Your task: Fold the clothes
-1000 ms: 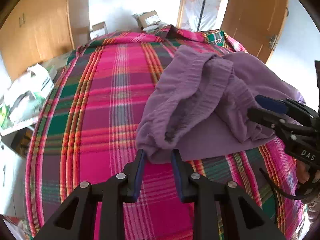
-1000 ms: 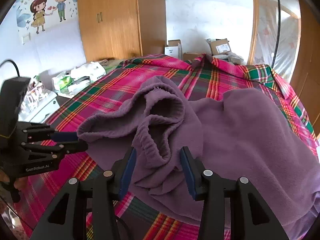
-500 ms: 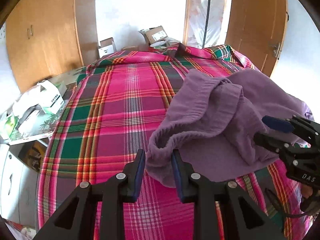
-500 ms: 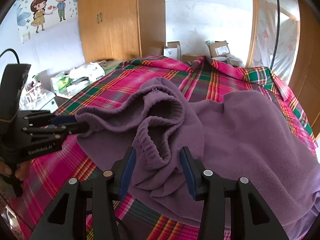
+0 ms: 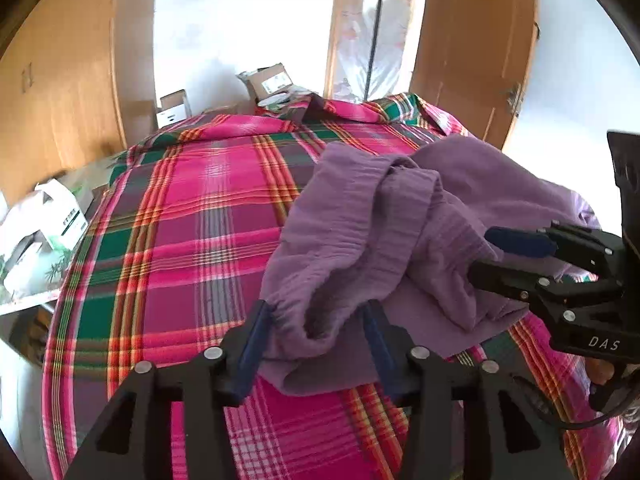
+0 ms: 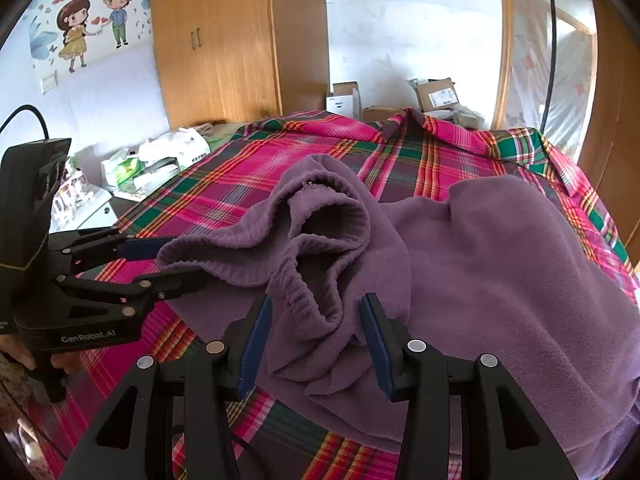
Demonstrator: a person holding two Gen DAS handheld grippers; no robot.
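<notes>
Where the plaid bedspread [image 5: 192, 240] covers the bed, a purple garment [image 6: 500, 264] is spread over its near right part, with one end bunched into ribbed folds toward the middle. In the left wrist view the left gripper [image 5: 316, 332] is seen with its jaws parted wide, and a rumpled cuffed edge of the garment lies between the blue pads [image 5: 250, 344]; the cloth touches the left pad, but no pinch is made. From the right wrist view the same gripper [image 6: 168, 264] is seen side-on, its two fingers apart with the folded edge lying between them. The right gripper [image 6: 316, 332] is likewise held wide open, and a gathered hem of the garment hangs in the gap without being clamped. In the left wrist view that gripper [image 5: 480, 254] reaches in from the right, its fingers spread on either side of a fold. Part of a hand [image 6: 24, 360] is seen under the left gripper's body. Wooden wardrobes [image 6: 216, 40] and cardboard boxes [image 6: 436, 96] stand beyond the bed.
</notes>
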